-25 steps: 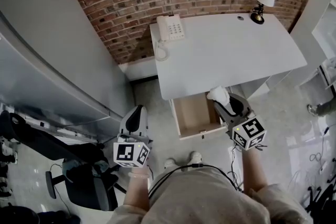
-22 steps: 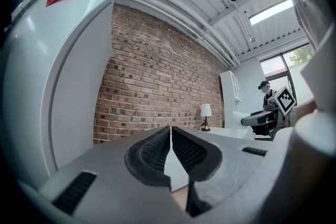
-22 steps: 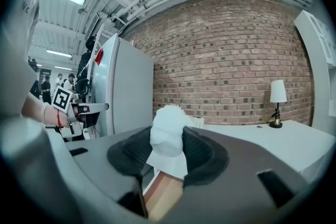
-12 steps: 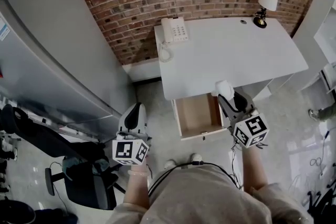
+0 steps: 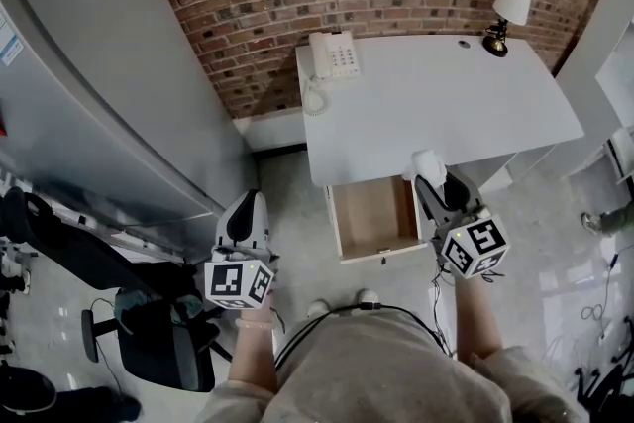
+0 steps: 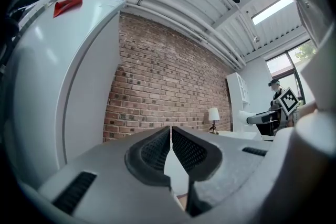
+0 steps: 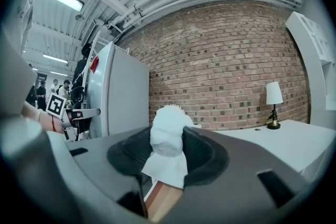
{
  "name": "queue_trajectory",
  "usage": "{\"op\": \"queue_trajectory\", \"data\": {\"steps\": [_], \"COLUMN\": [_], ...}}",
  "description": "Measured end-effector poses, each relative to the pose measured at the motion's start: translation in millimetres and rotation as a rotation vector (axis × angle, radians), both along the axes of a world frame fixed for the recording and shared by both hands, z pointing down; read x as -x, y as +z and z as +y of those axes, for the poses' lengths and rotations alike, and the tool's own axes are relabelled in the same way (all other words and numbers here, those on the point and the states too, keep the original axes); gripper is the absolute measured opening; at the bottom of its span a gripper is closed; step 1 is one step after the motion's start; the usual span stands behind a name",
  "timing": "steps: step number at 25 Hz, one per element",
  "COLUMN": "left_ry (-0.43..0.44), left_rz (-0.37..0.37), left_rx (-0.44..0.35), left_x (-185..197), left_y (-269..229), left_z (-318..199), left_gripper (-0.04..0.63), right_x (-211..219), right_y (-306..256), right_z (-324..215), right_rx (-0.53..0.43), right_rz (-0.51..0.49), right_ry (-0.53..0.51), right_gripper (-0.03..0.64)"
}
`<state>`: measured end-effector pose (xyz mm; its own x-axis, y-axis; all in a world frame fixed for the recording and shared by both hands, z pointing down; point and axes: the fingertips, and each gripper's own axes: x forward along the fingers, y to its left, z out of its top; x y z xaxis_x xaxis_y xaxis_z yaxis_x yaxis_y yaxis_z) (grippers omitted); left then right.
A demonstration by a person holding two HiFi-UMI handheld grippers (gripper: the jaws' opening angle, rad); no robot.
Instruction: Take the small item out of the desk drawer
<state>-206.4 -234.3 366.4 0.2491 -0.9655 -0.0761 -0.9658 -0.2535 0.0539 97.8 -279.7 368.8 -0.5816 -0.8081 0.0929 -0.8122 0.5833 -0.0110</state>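
Note:
My right gripper [image 5: 432, 175] is shut on a small white soft item [image 5: 426, 163], held above the front edge of the white desk [image 5: 436, 104], just right of the open wooden drawer [image 5: 374, 213]. In the right gripper view the white item [image 7: 167, 134] bulges up between the two dark pads [image 7: 202, 157]. Nothing shows inside the drawer. My left gripper [image 5: 246, 213] hangs over the floor well left of the desk, its jaws shut and empty; in the left gripper view its pads [image 6: 184, 150] touch at the tips, pointing toward the brick wall.
A white telephone [image 5: 333, 54] sits at the desk's back left and a small lamp [image 5: 507, 7] at its back right. A large grey cabinet [image 5: 109, 84] stands to the left, a black office chair [image 5: 149, 332] behind my left arm. Cables lie on the floor at right.
The right gripper with the white item has drifted slightly toward the desk edge. The left gripper has sunk a little and shifted left. The head view has shifted slightly.

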Motion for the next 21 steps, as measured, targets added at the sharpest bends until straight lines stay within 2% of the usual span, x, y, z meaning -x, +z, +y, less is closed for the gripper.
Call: {"op": "queue_trajectory", "data": {"steps": [21], "left_ry": [-0.021], "left_rz": [-0.005], "left_rx": [0.009], "left_x": [8.5], "left_y": [3.8], "left_z": [-6.0], "left_gripper": [0.015], "right_x": [-2.7], "right_y": [-3.3], "right_z": [-8.8], "right_rx": [-0.026], "right_rz": [-0.018], "right_ry": [0.0], "right_gripper": [0.176]}}
